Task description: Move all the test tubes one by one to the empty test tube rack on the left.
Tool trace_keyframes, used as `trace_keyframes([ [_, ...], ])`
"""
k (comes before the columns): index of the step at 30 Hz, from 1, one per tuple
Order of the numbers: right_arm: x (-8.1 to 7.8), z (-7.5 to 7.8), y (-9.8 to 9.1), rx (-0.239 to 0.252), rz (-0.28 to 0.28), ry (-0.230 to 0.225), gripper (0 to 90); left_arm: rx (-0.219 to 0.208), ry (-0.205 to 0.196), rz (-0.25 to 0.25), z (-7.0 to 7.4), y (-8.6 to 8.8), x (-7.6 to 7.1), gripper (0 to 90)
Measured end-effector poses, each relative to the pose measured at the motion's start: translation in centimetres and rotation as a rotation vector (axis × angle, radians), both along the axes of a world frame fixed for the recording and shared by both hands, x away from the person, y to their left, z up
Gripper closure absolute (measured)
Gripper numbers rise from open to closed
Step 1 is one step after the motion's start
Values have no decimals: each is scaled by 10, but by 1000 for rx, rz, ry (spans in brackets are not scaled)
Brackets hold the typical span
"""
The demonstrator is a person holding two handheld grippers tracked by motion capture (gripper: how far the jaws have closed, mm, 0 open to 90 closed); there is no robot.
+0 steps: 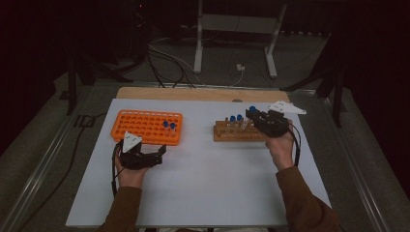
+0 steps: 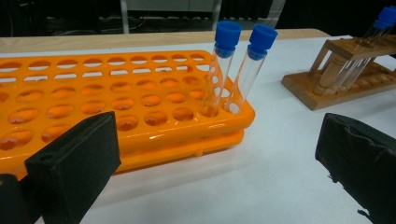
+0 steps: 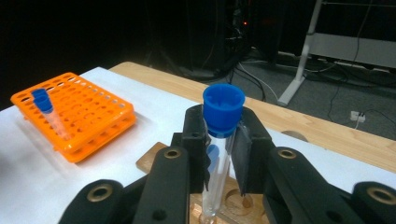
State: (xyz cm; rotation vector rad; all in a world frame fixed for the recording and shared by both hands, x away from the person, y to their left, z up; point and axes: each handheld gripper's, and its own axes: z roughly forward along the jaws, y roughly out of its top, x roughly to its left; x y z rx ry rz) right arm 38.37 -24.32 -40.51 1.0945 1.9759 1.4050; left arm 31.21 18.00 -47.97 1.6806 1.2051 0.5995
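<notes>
At right of centre in the high view, the right claw (image 3: 219, 163) pinches a clear, blue-capped tube (image 3: 218, 154), upright, above the wooden rack (image 1: 237, 133). The left claw (image 1: 162, 151) gapes wide, empty, beside the glossy orange plastic rack (image 2: 116, 102) on the white tabletop (image 1: 203, 183).

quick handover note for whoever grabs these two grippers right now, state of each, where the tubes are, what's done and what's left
Right gripper: shut on a blue-capped tube, upright over the wooden rack.
Left gripper: open, holding nothing, beside the orange rack.
Done: two capped tubes stand in the orange rack's corner holes.
Left, apparently: carry the held tube to the orange rack; a few capped tubes are in the wooden rack.
</notes>
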Motion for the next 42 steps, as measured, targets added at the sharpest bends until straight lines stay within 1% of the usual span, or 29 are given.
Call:
trace_keyframes([
  [7,-4,-2,7,2,31,6,766,9,-26,-21,8,-7,-1,7],
  [10,-5,-2,10,8,43,11,766,14,-39,-39,13,-13,-1,7],
  [14,-7,-2,15,4,60,19,766,17,-58,-68,19,-22,-1,8],
  [18,-8,-3,21,6,85,27,766,32,-73,-101,25,-33,-1,8],
  [22,-9,-4,28,-2,104,41,765,40,-78,-129,28,-43,0,8],
  [34,-14,-5,47,-19,158,45,765,59,-96,-219,36,-80,7,16],
  [42,-17,-7,58,-24,188,50,765,58,-104,-254,39,-99,13,34],
])
